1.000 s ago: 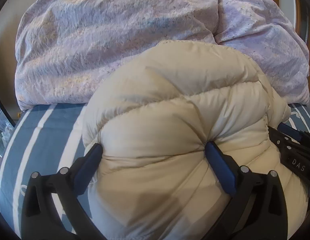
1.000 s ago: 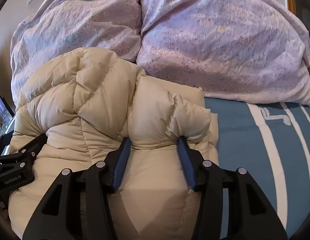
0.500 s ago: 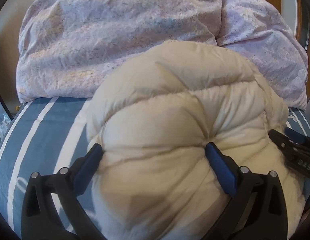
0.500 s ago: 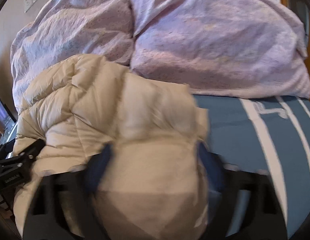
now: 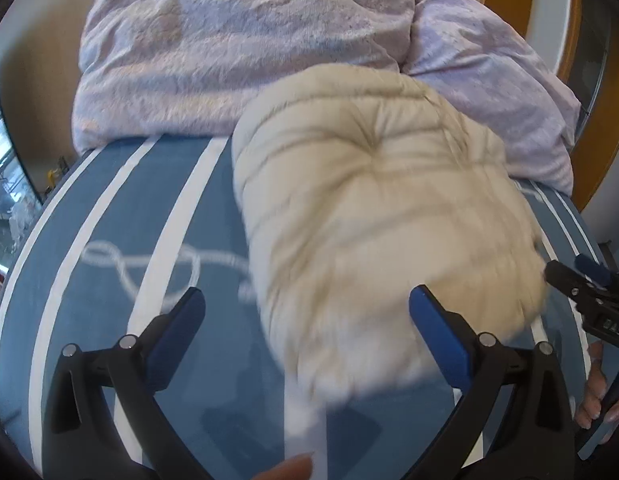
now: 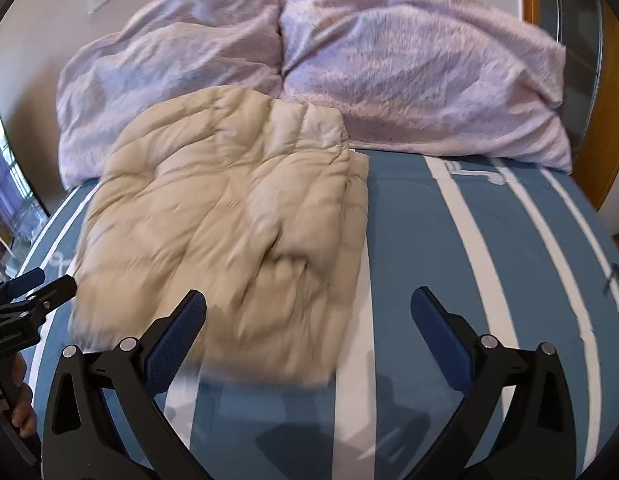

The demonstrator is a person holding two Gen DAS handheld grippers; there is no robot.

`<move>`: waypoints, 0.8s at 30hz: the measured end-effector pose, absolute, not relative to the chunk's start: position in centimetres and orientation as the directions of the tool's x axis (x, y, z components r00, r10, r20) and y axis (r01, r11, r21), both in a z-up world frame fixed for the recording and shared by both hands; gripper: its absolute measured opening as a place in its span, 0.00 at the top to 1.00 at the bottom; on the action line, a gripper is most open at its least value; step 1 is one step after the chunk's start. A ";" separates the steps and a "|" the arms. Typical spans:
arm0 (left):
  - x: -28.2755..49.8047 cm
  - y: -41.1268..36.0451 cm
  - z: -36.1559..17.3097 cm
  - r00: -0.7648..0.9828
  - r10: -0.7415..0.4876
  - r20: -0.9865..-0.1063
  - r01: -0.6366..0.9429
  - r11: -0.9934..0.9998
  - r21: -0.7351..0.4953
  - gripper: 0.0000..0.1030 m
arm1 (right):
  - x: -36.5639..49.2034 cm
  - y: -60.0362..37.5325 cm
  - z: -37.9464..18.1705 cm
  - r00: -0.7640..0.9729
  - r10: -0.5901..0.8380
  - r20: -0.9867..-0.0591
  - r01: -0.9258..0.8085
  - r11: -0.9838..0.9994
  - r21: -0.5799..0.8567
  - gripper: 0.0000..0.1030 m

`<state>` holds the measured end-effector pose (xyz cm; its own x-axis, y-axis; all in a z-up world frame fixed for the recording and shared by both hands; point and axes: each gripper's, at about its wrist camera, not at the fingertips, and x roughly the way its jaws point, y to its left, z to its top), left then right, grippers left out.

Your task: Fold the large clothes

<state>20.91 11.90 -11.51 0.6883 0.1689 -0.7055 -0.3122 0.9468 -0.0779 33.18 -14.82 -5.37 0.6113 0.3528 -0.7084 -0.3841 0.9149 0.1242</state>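
The beige padded jacket (image 6: 229, 216) lies as a compact bundle on the blue striped bedsheet (image 6: 489, 264), its far edge just beside the lilac duvet (image 6: 409, 72) heaped at the head of the bed. The right gripper (image 6: 309, 316) has just been opening its jaws; they stand spread wide with nothing between them, and the near right corner of the jacket lies just beyond the left blue pad (image 6: 173, 336), apart from it. In the left wrist view the left gripper (image 5: 305, 320) is likewise wide open: the blurred near end of the jacket (image 5: 373, 220) sits between its fingers and close to the right pad (image 5: 437, 332), but neither pad appears to press on it, so the jacket is judged released on both sides. Each view catches the other gripper at its edge, with part of a hand (image 5: 597, 392) on its handle. The step in hand is judged to be the release after a fold. The bundle looks roughly rectangular though puffy, so the task appears near its end, if not complete. The next move calls either for a flattening press on the top of the springy padding, which is likely to swell and loosen the fold, or for a fresh grasp on the near edge should a further fold be wanted; motion blur hides the finer creases.
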 end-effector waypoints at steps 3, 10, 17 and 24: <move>18.5 11.1 -11.7 0.686 0.167 -0.708 -0.317 0.945 -0.085 0.02 | 30.4 -15.7 -4.4 0.611 0.375 -0.697 -0.400 0.906 0.137 0.01; 13.7 9.7 -11.1 0.695 0.149 -0.704 -0.335 0.933 -0.134 0.02 | 26.9 -17.7 -3.4 0.588 0.426 -0.687 -0.371 0.898 0.238 0.01; 11.1 7.7 -10.4 0.695 0.128 -0.707 -0.296 0.948 -0.120 0.02 | 24.0 -17.8 -3.6 0.560 0.430 -0.708 -0.389 0.891 0.233 0.01; 9.9 7.3 -10.0 0.693 0.084 -0.716 -0.267 0.953 -0.147 0.02 | 22.6 -18.2 -2.9 0.534 0.451 -0.715 -0.409 0.878 0.248 0.01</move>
<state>9.90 7.33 -10.04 0.6935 0.0842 -0.7156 -0.2668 0.9526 -0.1465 22.57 -18.21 -2.93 0.5338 0.4510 -0.7154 -0.4091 0.8781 0.2483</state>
